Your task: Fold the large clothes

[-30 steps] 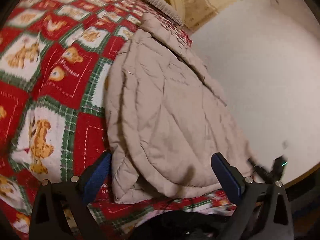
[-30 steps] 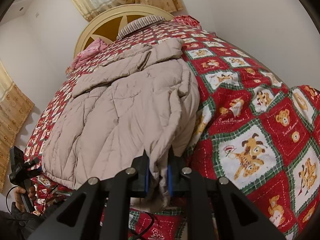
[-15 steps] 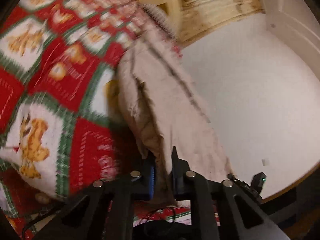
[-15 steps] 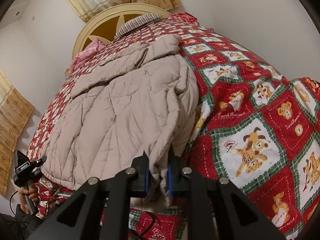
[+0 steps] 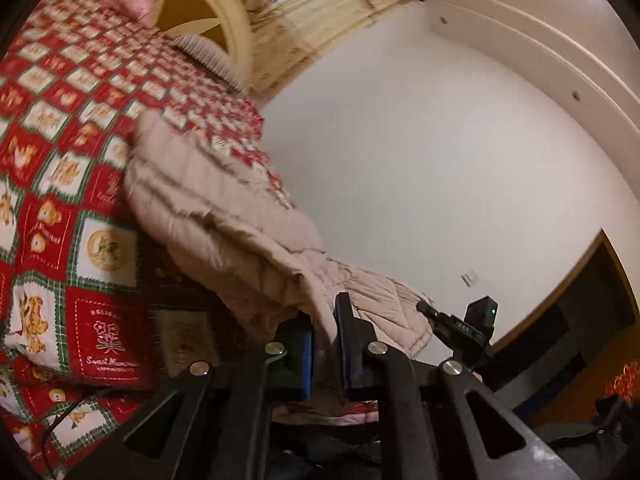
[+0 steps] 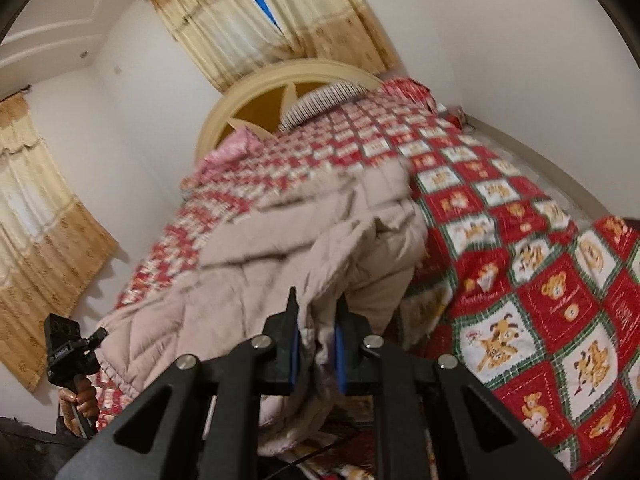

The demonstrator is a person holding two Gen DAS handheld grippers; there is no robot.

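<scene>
Gripping the hem of a beige quilted coat (image 5: 224, 216) with the left gripper (image 5: 325, 344): blue-padded fingers (image 5: 307, 354) closed tight on a pinch of fabric, cloth visible between the pads and spilling out above them. Same on the other side: right gripper (image 6: 316, 344) clamped on a bunched fold of the same coat (image 6: 280, 264), fabric pressed between its blue pads (image 6: 294, 354) and hanging below them

Coat lying on a bed covered by a red, green and white patchwork quilt (image 6: 520, 280) with bear and dog prints; near edge of the garment raised off the quilt at both held points, far part resting on the bedspread. From the left wrist view, coat stretching away from the fingers toward the far part of the bed, its near edge off the quilt (image 5: 60, 200) with shadow beneath. From the right wrist view, coat crumpled and folded over itself toward the middle

Seen at the bed head: cream round headboard (image 6: 256, 92) with a star cut-out, striped pillow (image 6: 320, 100), pink pillow (image 6: 236, 144). Yellow curtains (image 6: 248, 20) behind the headboard. White wall (image 5: 420, 160) alongside the bed. Left gripper (image 6: 68, 348) also seen in the right wrist view, gripped by a hand (image 6: 82, 394) at lower left; right gripper (image 5: 468, 328) seen partly in the left wrist view. Both views motion-blurred
</scene>
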